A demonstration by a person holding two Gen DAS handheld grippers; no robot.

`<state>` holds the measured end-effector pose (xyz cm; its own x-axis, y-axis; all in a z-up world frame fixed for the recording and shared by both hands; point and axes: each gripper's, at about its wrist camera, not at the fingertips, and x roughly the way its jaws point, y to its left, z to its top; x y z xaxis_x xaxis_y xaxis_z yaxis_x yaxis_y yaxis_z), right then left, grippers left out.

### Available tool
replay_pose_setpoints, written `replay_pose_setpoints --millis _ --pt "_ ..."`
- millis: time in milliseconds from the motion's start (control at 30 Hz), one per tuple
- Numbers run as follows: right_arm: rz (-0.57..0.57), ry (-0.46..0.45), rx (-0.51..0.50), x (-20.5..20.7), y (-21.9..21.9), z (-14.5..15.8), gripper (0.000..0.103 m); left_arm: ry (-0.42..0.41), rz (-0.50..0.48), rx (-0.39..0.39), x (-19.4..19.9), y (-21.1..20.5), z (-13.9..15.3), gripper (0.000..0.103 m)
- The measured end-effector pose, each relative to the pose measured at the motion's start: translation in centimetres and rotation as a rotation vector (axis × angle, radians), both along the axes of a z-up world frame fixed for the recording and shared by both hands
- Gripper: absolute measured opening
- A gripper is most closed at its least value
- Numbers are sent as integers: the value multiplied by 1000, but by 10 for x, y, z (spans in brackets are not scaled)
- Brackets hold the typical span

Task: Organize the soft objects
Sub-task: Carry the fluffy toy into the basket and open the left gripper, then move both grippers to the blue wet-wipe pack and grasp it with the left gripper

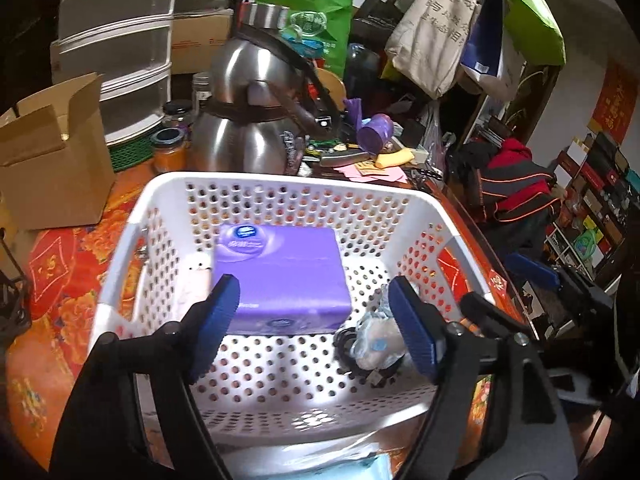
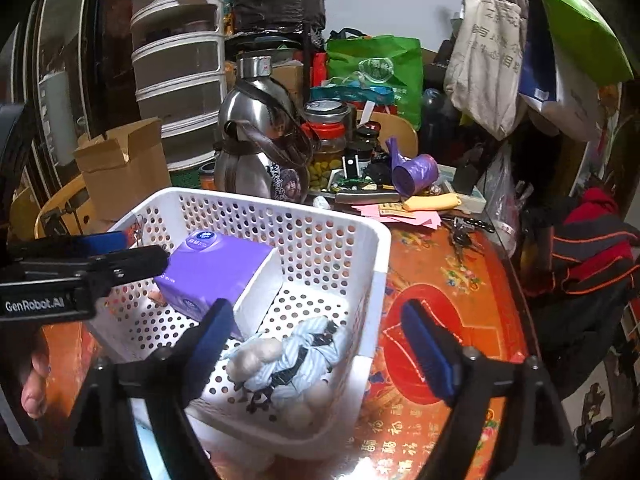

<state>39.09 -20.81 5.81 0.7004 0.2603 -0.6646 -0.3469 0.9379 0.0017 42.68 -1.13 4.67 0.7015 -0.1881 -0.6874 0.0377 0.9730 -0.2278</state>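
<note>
- A white perforated basket (image 1: 280, 184) sits on a red and orange patterned tablecloth (image 2: 432, 280), crowded from behind by a large steel kettle (image 1: 244, 92), a stack of plastic drawers (image 1: 116, 52) and an open cardboard box (image 1: 56, 152).
- Further back on the table lie pink paper slips (image 2: 400, 214), a bunch of keys (image 2: 464, 236) and a purple cup (image 2: 414, 174) tipped on its side; tote bags (image 2: 484, 56) hang above.
- The left gripper (image 1: 316, 328) hovers over the near rim of the basket, tilted down into it, its blue pads spread wide with nothing between them.
- The right gripper (image 2: 320, 344) hangs over the basket's right side, one finger above the basket interior and the other over the tablecloth, likewise spread apart and empty.
- A purple tissue pack (image 1: 280, 276) lies flat in the basket, just ahead of the left gripper's left finger and apart from it.
- A small white plush toy (image 1: 198, 276) rests against the pack's left side.
- A blue-and-white striped soft bundle (image 2: 288, 356) with pale rounded ends lies in the basket's right portion, beyond a white divider (image 2: 260, 292), directly below the right gripper's left finger.
</note>
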Motion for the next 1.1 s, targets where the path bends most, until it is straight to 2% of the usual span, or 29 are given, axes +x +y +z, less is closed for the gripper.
replay_pose_setpoints --millis 267,500,600,767,900,967,1100 --pt "-34 20 11 -6 -4 -1 90 12 12 4 -20 24 0 77" --pt "-34 13 2 -23 1 5 90 -10 26 86 -49 24 13 77" --pt "-24 2 24 -40 2 10 91 -14 15 90 -61 24 19 77" --pt "-2 -22 73 -81 -5 17 94 -30 24 112 -101 32 29 78" --pt "-4 -20 134 -119 -15 9 94 -39 53 132 -147 48 27 82" --pt "20 14 185 -139 -19 -5 94 -23 66 132 -170 57 20 83" --pt "14 91 202 -167 -13 -33 94 2 77 68 -214 78 -7 83"
